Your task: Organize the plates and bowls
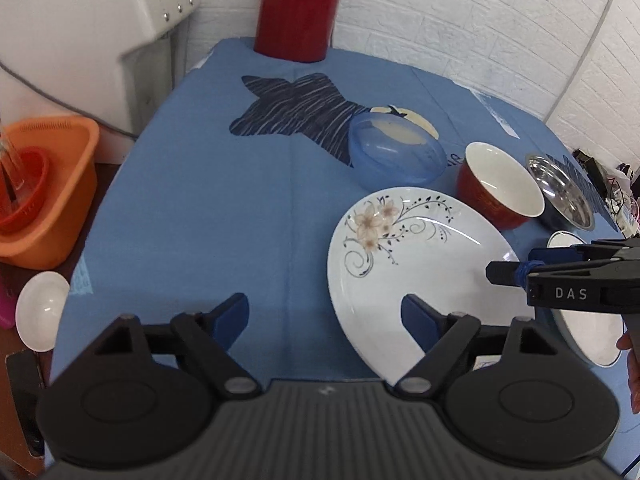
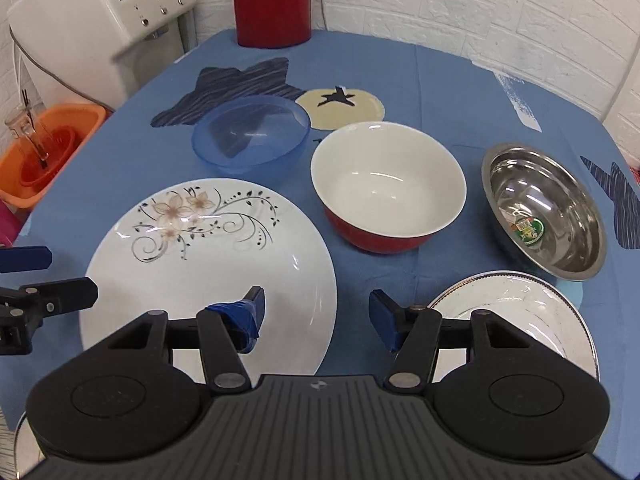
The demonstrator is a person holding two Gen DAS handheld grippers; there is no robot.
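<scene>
A white plate with a floral print (image 1: pixel 420 264) (image 2: pixel 208 256) lies on the blue tablecloth. Behind it stand a translucent blue bowl (image 1: pixel 396 152) (image 2: pixel 252 132), a red bowl with a white inside (image 1: pixel 500 184) (image 2: pixel 388 184) and a steel bowl (image 1: pixel 560 192) (image 2: pixel 548 208). A rimmed plate (image 1: pixel 592 332) (image 2: pixel 512 300) lies to the right. My left gripper (image 1: pixel 326 316) (image 2: pixel 52 276) is open, its right finger over the floral plate's near left edge. My right gripper (image 2: pixel 316 304) (image 1: pixel 516 262) is open and empty, spanning the gap between the two plates.
A red thermos (image 1: pixel 298 8) stands at the table's far edge beside a white appliance (image 1: pixel 100 12). An orange basket (image 1: pixel 44 188) holding a red strainer sits off the left side, with a small white dish (image 1: pixel 42 310) near it. White brick wall borders the right.
</scene>
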